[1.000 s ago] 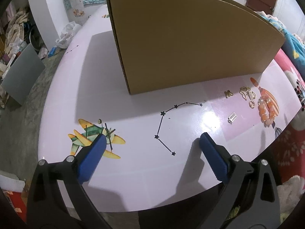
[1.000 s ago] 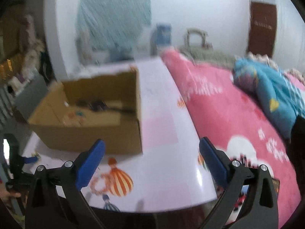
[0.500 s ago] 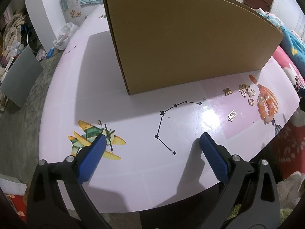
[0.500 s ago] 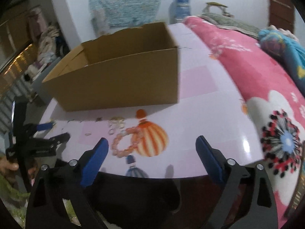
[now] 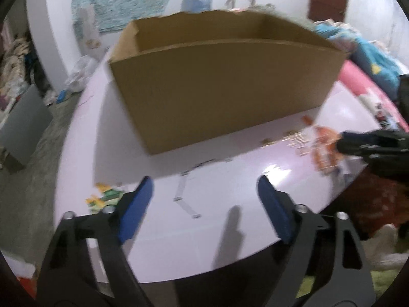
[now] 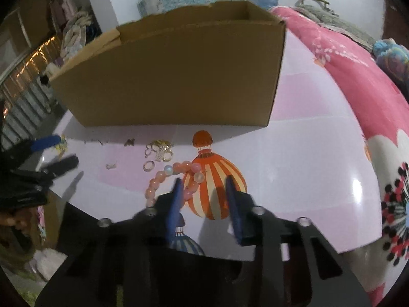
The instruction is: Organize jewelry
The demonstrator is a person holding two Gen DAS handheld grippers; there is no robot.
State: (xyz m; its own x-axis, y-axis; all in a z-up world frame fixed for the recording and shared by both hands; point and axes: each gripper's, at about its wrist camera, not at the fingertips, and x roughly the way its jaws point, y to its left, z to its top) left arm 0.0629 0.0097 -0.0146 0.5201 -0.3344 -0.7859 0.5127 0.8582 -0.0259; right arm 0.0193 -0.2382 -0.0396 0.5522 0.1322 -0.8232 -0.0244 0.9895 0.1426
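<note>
Right gripper (image 6: 203,192), jaws just narrowing with the pink bead bracelet (image 6: 176,176) between but unpinched near the tabletop's (image 6: 294,158) front edge; light, limp, slippery, so pinch one strand; left gripper (image 5: 204,204) gapes empty.

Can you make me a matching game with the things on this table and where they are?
Things:
1. cardboard box
2. pink bead bracelet
3. gold rings
4. pink blanket

Places:
A. beside the table on the right
B. left of the bracelet
C. at the back of the table
D. on the balloon picture, by the right tongs

Pairs: 1-C, 2-D, 3-B, 4-A
</note>
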